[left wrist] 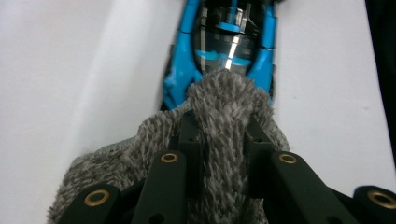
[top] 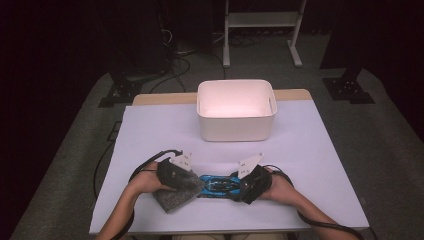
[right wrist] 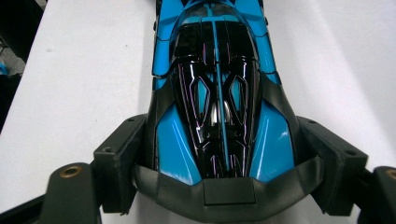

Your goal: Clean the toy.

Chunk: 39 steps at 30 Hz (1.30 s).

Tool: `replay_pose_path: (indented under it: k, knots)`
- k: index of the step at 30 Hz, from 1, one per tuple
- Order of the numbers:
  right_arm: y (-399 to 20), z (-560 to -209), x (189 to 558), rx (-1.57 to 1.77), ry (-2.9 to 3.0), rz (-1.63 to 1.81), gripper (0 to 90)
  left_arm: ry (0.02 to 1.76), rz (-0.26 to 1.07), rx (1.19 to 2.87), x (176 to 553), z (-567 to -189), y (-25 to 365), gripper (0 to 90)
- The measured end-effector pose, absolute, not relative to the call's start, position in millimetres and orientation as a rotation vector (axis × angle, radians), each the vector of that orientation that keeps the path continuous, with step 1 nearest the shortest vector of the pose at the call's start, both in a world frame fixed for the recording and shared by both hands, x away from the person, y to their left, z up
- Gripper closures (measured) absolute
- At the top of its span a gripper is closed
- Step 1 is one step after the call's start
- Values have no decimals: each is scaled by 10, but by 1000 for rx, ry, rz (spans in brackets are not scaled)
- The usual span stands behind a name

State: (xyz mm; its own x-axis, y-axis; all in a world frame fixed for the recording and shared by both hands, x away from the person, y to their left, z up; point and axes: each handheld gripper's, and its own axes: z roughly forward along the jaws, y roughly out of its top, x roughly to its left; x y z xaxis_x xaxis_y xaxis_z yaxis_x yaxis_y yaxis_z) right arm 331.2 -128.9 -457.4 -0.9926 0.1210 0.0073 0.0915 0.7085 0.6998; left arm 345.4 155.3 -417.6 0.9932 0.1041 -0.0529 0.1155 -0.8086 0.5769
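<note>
At the near left, the left claw [top: 192,182] pinches a grey fuzzy cloth [top: 172,196] against the blue toy car [top: 218,186]. The right claw [top: 239,187] clamps the car's other end. A white bin [top: 236,131] stands farther back on the white tabletop [top: 310,165]; dark room beyond.

white bin [top: 236,122] beyond, well apart
</note>
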Motion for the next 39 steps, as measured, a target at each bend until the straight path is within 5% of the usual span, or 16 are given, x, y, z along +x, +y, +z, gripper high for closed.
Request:
replay_pose_path:
  k: [13, 24, 39]
  knots:
    - [-1286, -4580, 3320, 174, 2866, 1182, 227, 72, -36, 2527, 3572, -4077, 1151, 749]
    - [-1325, -4571, 3297, 216, 2869, 1166, 221, 74, -66, 2524, 3405, -4134, 1406, 748]
    - [-1277, -4583, 3297, 217, 2858, 1182, 224, -171, -68, 2557, 3364, -3967, 530, 748]
